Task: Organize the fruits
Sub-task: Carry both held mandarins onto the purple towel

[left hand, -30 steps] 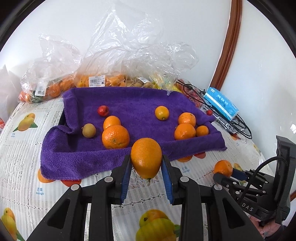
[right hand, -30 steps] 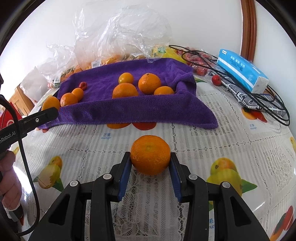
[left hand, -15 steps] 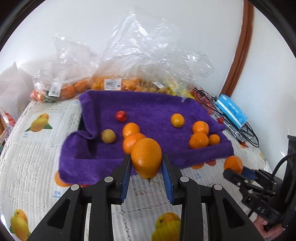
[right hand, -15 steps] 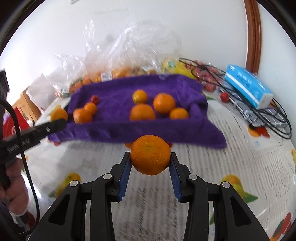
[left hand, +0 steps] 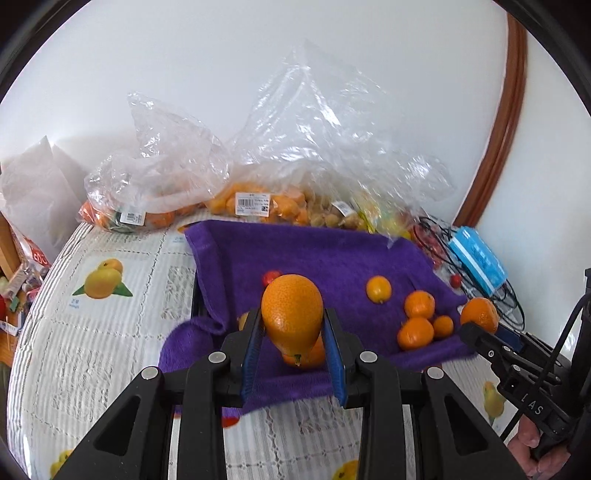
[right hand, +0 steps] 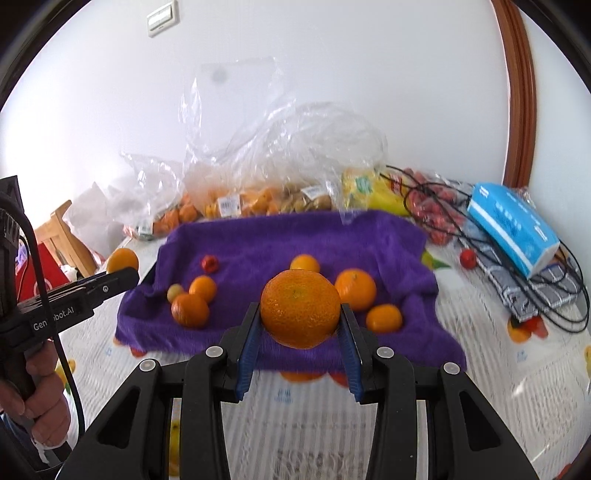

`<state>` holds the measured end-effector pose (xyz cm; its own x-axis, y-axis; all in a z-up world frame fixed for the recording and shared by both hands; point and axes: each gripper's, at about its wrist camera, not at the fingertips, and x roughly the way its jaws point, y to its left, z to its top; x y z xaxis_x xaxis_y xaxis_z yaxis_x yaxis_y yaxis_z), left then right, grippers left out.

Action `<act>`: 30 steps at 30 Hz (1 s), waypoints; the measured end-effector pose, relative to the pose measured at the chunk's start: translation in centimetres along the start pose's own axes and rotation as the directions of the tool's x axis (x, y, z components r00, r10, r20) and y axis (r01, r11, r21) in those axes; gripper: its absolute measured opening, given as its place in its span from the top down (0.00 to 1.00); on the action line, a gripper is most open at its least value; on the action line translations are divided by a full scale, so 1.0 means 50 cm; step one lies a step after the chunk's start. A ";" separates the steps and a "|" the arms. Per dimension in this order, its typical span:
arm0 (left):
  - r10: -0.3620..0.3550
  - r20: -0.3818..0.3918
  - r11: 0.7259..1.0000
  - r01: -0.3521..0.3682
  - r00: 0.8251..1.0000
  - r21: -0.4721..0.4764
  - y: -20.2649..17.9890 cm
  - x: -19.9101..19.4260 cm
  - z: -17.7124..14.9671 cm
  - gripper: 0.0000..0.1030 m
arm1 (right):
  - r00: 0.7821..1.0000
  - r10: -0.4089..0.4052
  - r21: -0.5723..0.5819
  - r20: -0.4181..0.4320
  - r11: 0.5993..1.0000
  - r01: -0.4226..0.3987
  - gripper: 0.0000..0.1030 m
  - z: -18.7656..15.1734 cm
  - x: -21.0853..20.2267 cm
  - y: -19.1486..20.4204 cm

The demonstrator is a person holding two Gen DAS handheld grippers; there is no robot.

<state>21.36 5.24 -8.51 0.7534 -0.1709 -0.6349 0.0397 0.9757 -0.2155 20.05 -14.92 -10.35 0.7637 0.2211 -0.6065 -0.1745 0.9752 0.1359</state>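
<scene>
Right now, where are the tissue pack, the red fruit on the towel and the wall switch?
Tissue pack (right hand: 513,225), right wrist view, top face.
Red fruit (right hand: 209,263), right wrist view, centre.
Wall switch (right hand: 161,17), right wrist view, plate middle.

Each black hand-held gripper (left hand: 293,347) is showing blue pads (right hand: 246,354), silver screws (right hand: 212,351), white lettering, and a trailing black cable (right hand: 55,332).

This looks like a home dining corner: a fruit-print tablecloth (left hand: 122,325) on the tabletop, shop-labelled fruit bags (left hand: 255,201) by the far wall, a wooden chair (right hand: 61,236) left.
</scene>
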 end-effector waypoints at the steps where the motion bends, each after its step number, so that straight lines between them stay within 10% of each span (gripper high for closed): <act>1: -0.001 0.003 1.000 0.001 1.000 -0.006 0.002 0.002 0.005 0.70 | 1.000 -0.003 -0.001 0.003 1.000 0.003 0.61 0.008 0.004 0.000; 30: 0.066 -0.048 0.996 -0.069 0.997 -0.057 0.053 0.135 0.025 0.70 | 0.999 0.037 0.075 0.016 0.996 -0.038 0.61 0.081 0.161 -0.036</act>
<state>27.39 6.87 -12.45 0.7221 -0.1121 -0.6826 -0.0501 0.9757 -0.2133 29.04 -14.90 -12.32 0.7664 0.2569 -0.5888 -0.1562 0.9636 0.2171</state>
